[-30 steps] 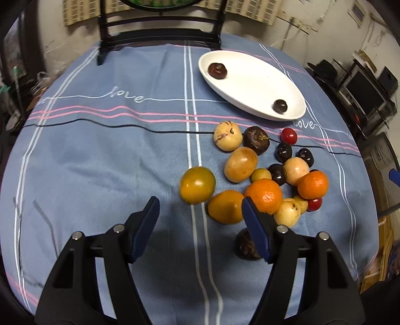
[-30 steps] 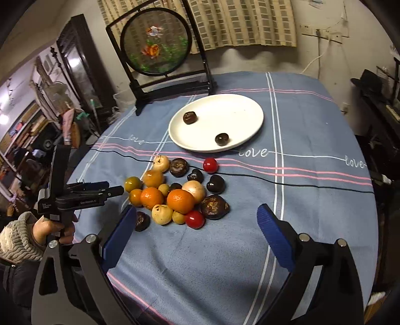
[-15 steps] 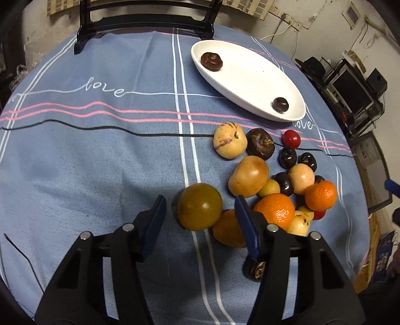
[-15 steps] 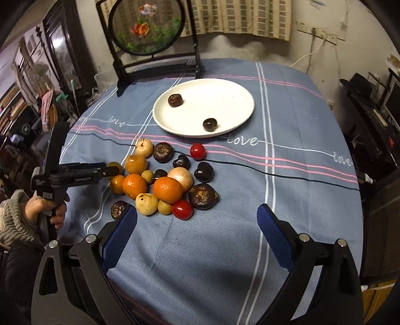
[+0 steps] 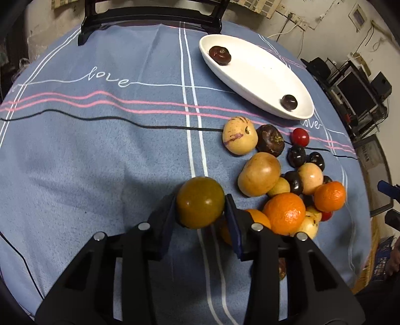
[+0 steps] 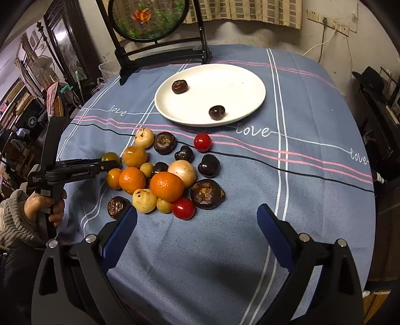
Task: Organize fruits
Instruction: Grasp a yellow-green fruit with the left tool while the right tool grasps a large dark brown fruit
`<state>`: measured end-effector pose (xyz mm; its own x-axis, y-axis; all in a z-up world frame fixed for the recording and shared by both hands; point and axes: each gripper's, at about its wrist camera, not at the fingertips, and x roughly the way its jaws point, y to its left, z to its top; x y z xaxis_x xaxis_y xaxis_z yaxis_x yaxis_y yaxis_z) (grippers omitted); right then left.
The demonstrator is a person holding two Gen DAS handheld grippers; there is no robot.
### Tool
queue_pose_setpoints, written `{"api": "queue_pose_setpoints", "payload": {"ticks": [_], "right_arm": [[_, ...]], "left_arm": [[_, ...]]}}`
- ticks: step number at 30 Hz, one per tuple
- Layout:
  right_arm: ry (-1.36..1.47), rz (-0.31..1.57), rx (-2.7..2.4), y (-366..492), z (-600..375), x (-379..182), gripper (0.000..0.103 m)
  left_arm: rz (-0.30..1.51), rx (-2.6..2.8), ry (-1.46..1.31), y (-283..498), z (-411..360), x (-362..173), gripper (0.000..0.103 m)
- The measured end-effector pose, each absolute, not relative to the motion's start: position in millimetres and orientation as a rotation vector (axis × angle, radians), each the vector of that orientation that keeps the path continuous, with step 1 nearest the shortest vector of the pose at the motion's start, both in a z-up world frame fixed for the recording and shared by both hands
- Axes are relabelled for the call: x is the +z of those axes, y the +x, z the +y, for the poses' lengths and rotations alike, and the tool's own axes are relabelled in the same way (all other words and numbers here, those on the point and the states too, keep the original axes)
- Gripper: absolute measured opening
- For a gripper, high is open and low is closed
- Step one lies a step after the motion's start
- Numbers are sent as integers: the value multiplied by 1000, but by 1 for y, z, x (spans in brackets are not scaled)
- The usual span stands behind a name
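Note:
My left gripper (image 5: 200, 212) is shut on a greenish-yellow round fruit (image 5: 200, 202), at the left edge of a pile of mixed fruits (image 5: 285, 182) on the blue tablecloth. It also shows in the right wrist view (image 6: 110, 162), with the fruit (image 6: 110, 157) between its fingers. A white plate (image 5: 260, 82) holds two dark fruits (image 5: 220, 55) (image 5: 289, 102) at the back right. My right gripper (image 6: 197, 222) is open and empty, hovering in front of the pile (image 6: 165, 172), with the plate (image 6: 230, 82) beyond.
A black stand with a round decorative panel (image 6: 150, 17) sits at the table's far edge. A blue tablecloth (image 5: 100, 150) covers the round table. Furniture and clutter surround the table on both sides.
My left gripper moved forward and closed around the greenish-yellow fruit. My right gripper drifted closer to the fruit pile, staying open.

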<state>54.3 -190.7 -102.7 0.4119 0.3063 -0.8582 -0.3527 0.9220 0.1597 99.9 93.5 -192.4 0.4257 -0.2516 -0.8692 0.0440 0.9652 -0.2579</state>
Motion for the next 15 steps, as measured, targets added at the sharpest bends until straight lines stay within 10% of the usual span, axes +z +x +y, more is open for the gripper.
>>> {"api": "queue_pose_setpoints", "payload": {"ticks": [8,15], "right_arm": [[-21,1107,443,63,-195,-120,97],[-112,1105,413,85,-195,-159,73]], "left_arm": [[1107,-164,-183,93,92,-187,38],[1099,-154,-186,73,95,-172,38]]}}
